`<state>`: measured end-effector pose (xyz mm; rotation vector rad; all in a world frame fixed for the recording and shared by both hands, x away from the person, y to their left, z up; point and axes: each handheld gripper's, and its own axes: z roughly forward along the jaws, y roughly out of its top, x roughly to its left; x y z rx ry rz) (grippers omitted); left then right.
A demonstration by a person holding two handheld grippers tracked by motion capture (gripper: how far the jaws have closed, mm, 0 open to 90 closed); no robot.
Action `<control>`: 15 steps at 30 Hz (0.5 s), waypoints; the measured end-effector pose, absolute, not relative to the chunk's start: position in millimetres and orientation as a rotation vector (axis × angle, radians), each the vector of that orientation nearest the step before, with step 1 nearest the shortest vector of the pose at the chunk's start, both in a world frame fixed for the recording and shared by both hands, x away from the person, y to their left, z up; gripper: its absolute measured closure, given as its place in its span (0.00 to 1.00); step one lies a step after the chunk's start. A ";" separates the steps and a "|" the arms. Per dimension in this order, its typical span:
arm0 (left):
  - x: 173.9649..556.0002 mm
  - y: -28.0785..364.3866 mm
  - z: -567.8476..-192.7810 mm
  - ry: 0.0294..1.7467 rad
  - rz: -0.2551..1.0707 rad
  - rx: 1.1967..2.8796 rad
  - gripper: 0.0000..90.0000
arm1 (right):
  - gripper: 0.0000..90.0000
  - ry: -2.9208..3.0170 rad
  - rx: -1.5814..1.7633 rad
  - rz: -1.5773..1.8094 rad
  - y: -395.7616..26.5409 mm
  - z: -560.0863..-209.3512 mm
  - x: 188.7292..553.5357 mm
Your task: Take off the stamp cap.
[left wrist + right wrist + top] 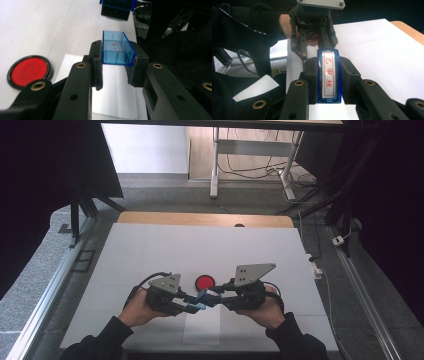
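Left gripper (pixel 113 72): jaws clamped on open blue cap (pixel 117 50), hollow facing away from its camera. Red ink pad (pixel 204 282) on white tabletop (pixel 150 250), just beyond both grippers. Right gripper (pixel 329 82): jaws gripping blue stamp (pixel 329 75), long axis along jaws, pointing at left gripper. Judgement: cap off; inking and stamping remain.

One camera looks down from high above the table (pixel 150 250). Two ride close on the grippers, facing each other.
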<state>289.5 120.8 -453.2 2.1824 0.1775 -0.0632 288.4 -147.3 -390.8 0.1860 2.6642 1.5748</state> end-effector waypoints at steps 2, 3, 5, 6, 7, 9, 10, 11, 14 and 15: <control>288.1 122.5 -452.1 0.202 -0.056 2.193 0.77 | 0.80 2.660 0.191 1.578 -147.3 -390.8 288.3; 287.2 123.2 -451.7 0.213 -0.053 2.197 0.77 | 0.80 2.658 0.195 1.581 -147.4 -390.8 288.4; 285.3 124.8 -450.6 0.232 -0.042 2.208 0.77 | 0.80 2.654 0.200 1.577 -147.4 -390.7 288.4; 284.2 125.7 -450.1 0.250 -0.044 2.211 0.77 | 0.80 2.655 0.200 1.575 -147.5 -390.7 288.5; 283.0 126.9 -449.7 0.266 -0.041 2.213 0.77 | 0.80 2.653 0.202 1.574 -147.5 -390.7 288.5; 280.1 129.9 -448.9 0.296 -0.035 2.212 0.77 | 0.80 2.652 0.206 1.564 -147.4 -390.9 288.3; 278.7 131.6 -448.2 0.311 -0.029 2.216 0.77 | 0.79 2.649 0.208 1.560 -147.2 -391.1 288.1; 276.6 133.3 -447.9 0.326 -0.016 2.211 0.77 | 0.79 2.648 0.210 1.557 -147.1 -391.3 288.0; 270.6 139.6 -446.7 0.377 0.013 2.203 0.77 | 0.80 2.650 0.206 1.538 -146.9 -391.7 287.8; 268.1 142.2 -446.6 0.391 0.028 2.199 0.77 | 0.80 2.648 0.203 1.533 -146.7 -391.9 287.6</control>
